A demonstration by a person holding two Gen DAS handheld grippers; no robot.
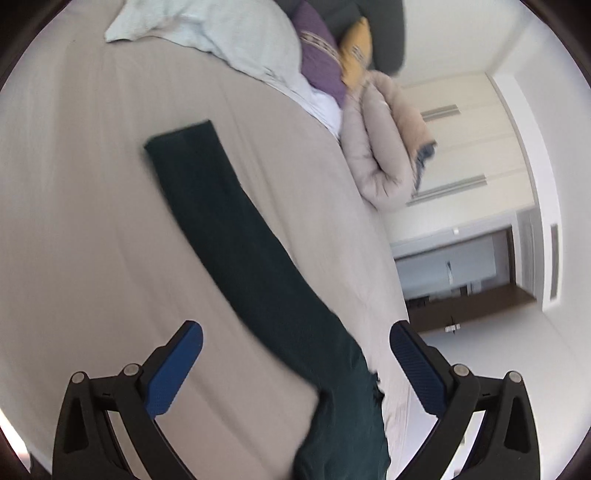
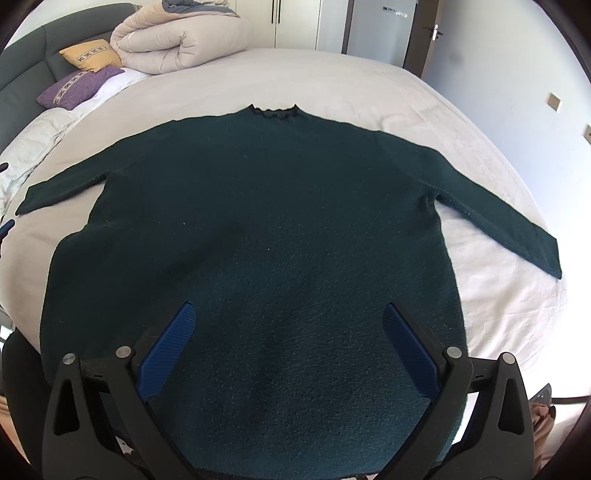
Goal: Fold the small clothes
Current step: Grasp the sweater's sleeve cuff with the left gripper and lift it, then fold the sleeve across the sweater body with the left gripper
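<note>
A dark green sweater (image 2: 258,229) lies flat on the bed, neck at the far side, both sleeves spread out to the sides. My right gripper (image 2: 290,314) is open and empty, hovering over the sweater's lower body. In the left wrist view one sleeve (image 1: 229,221) stretches away across the sheet, its cuff at the far end. My left gripper (image 1: 295,336) is open and empty, above the near part of that sleeve.
The bed sheet (image 2: 369,85) is pale beige. A rolled beige duvet (image 2: 177,37), a yellow cushion (image 2: 92,55) and a purple cushion (image 2: 77,88) lie at the headboard end. A pale pillow (image 1: 221,33) shows in the left wrist view. Wardrobe doors (image 1: 472,147) stand beyond the bed.
</note>
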